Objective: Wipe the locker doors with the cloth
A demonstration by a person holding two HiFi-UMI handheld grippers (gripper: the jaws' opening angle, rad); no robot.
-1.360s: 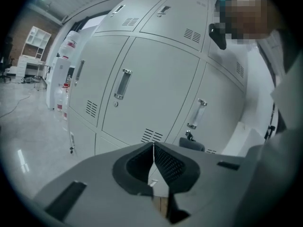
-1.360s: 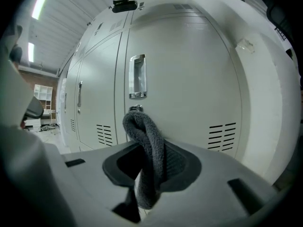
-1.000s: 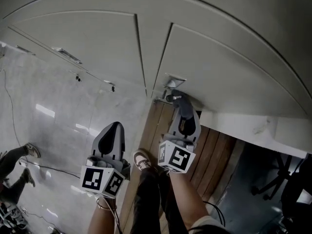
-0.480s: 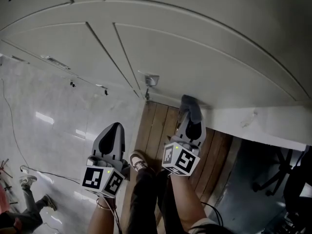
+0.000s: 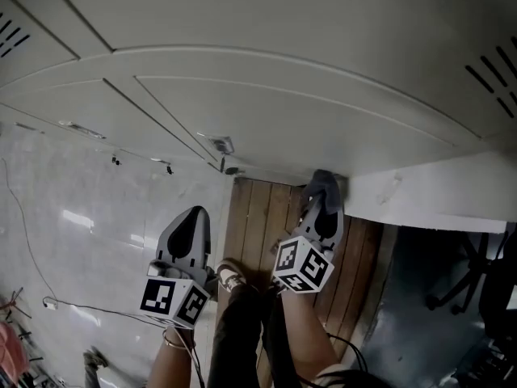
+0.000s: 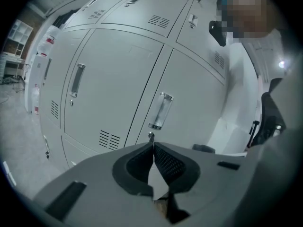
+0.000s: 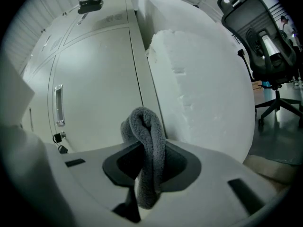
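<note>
A: Right gripper (image 7: 150,148)?
B: Clamped on the grey cloth (image 7: 144,131), near a locker door (image 7: 94,89). Contact unclear, cloth's tail hidden.
A: Left gripper (image 6: 153,150)?
B: Jaws pressed together, nothing between.

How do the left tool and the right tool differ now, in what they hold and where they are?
The right tool is shut on a grey fleecy cloth; the left tool is shut on nothing. The right tool reaches the foot of the pale locker door; the left tool hangs back over the shiny floor. Both are grey, each with a marker cube.
</note>
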